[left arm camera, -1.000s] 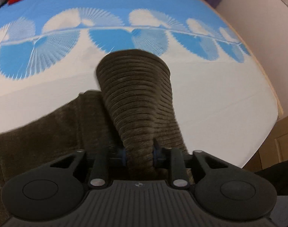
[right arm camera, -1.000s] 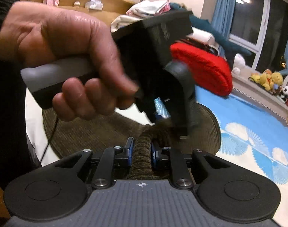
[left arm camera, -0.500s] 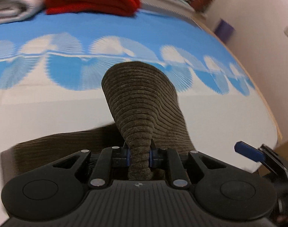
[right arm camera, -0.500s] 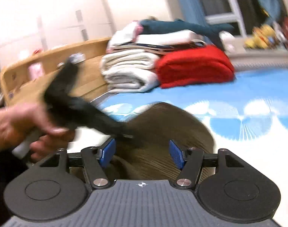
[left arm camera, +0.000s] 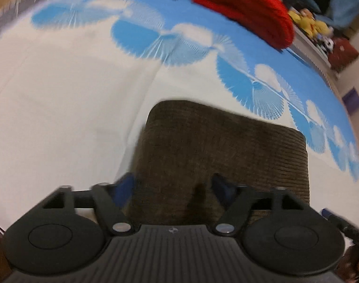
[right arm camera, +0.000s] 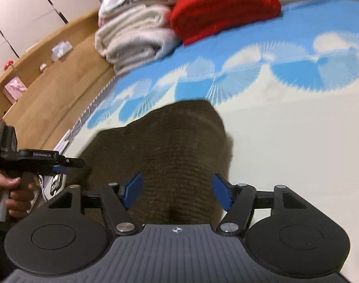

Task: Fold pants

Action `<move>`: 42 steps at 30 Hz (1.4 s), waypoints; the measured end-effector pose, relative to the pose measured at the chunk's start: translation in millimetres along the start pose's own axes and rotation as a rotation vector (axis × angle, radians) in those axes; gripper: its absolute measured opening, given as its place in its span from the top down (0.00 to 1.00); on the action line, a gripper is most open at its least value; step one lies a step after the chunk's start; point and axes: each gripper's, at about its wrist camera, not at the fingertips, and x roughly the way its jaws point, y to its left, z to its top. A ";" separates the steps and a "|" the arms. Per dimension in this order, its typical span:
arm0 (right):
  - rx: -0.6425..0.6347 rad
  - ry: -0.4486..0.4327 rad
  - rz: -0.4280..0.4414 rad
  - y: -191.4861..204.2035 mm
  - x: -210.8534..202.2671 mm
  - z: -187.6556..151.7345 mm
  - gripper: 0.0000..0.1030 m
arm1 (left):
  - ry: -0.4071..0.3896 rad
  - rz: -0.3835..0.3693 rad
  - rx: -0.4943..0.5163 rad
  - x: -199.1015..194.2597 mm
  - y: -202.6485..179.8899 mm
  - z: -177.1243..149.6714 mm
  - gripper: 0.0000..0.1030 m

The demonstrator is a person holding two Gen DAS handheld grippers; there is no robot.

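Both my tools are letting go: the left tool (left arm camera: pixel 172 185) and the right tool (right arm camera: pixel 177 189) have jaws opening, pads clear of the cloth. The brown corduroy pants (left arm camera: pixel 222 151) lie folded on the bed (left arm camera: pixel 61 99), right under both tools. My worry is a blue pad snagging the ribbed cloth as I lift away, dragging the top layer askew.

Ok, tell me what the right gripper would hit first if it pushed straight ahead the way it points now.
Most likely the folded brown corduroy pants. The right gripper points at them, its jaws opening with the cloth lying between, unpinched. Beyond lies the white and blue patterned bedsheet. Depth is hard to judge.
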 end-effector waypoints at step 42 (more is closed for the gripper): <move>0.259 0.171 -0.292 -194.8 -53.2 64.5 0.72 | 0.242 -0.285 0.182 172.1 -259.9 -10.2 0.44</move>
